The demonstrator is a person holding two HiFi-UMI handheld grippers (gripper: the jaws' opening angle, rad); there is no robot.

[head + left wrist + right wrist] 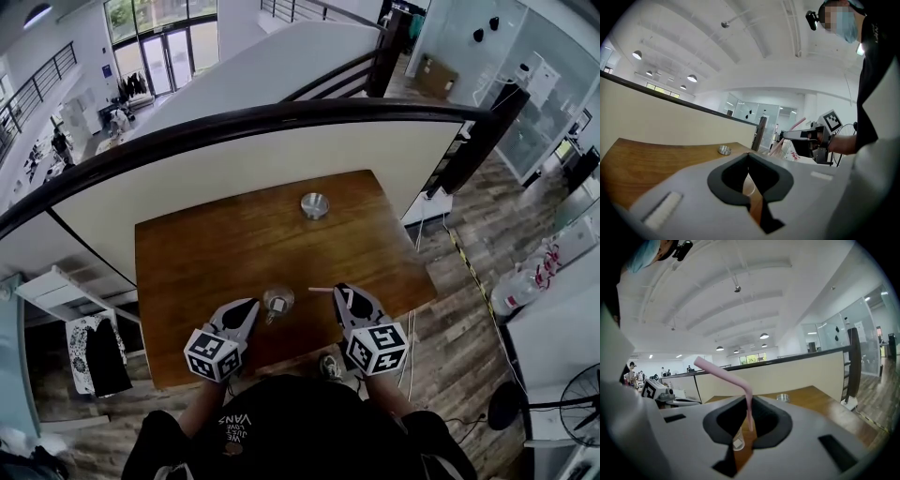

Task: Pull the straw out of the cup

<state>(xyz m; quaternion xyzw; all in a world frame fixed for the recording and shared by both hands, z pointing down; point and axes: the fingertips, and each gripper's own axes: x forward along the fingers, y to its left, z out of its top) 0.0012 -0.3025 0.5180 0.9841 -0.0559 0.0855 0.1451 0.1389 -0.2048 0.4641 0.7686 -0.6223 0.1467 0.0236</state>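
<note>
A small clear cup (278, 302) stands on the wooden table (216, 253) near its front edge. My right gripper (338, 292) is shut on a pink bendy straw (749, 404), which rises between its jaws and bends up to the left. The straw's lower end hangs free above and beside the cup (738, 442). In the head view the straw (321, 290) shows as a short pink bar to the right of the cup. My left gripper (253, 307) is just left of the cup, its jaws shut (750, 157) with nothing between them.
A small round metal dish (315, 204) sits at the far side of the table. A dark handrail (281, 117) and a cream wall run behind the table. The table's edges drop to wooden flooring (469, 244) on the right.
</note>
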